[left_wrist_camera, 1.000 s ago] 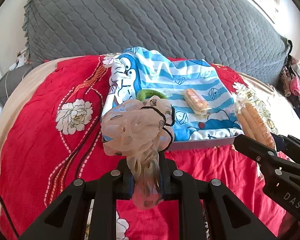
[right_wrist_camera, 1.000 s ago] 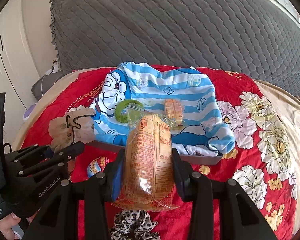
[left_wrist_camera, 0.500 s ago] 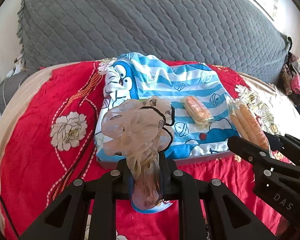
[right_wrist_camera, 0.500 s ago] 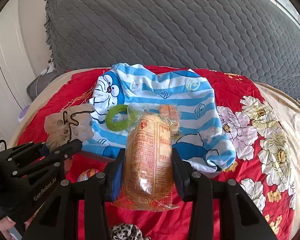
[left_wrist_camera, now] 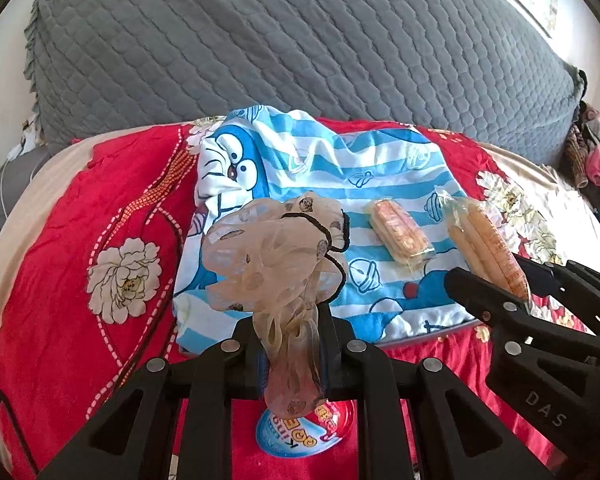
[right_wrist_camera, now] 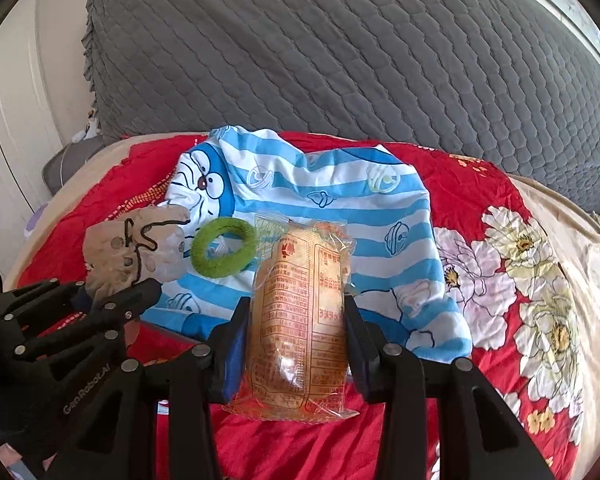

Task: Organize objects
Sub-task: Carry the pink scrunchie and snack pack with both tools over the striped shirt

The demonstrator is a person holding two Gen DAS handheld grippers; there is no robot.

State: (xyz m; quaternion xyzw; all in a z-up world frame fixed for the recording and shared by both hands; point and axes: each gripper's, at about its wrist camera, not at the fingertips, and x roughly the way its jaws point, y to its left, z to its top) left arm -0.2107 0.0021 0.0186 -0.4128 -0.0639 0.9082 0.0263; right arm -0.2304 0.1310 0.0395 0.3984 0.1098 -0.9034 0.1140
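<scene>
My left gripper (left_wrist_camera: 292, 340) is shut on the tail of a sheer beige dotted scrunchie (left_wrist_camera: 268, 256), which hangs over the near left part of a blue-and-white striped cartoon cloth (left_wrist_camera: 340, 168). My right gripper (right_wrist_camera: 296, 320) is shut on a clear-wrapped bread pack (right_wrist_camera: 300, 312), held above the cloth's near edge. A green fuzzy ring (right_wrist_camera: 224, 252) and a small wrapped snack (left_wrist_camera: 398, 230) lie on the cloth. The right wrist view shows the left gripper (right_wrist_camera: 104, 288) at lower left with the scrunchie (right_wrist_camera: 136, 248). The left wrist view shows the right gripper (left_wrist_camera: 500, 276) with the bread pack (left_wrist_camera: 488, 248).
The cloth lies on a red floral bedspread (left_wrist_camera: 80, 280) before a grey quilted headboard (left_wrist_camera: 300, 48). A round red-and-blue lid (left_wrist_camera: 304, 428) lies under my left gripper. Clothes (left_wrist_camera: 592, 152) are piled at far right, and a white cupboard (right_wrist_camera: 4, 128) stands at left.
Both grippers have moved forward toward the striped cloth with their loads. The round lid has come into view under the left gripper, and the scrunchie now hides the green ring in the left wrist view.
</scene>
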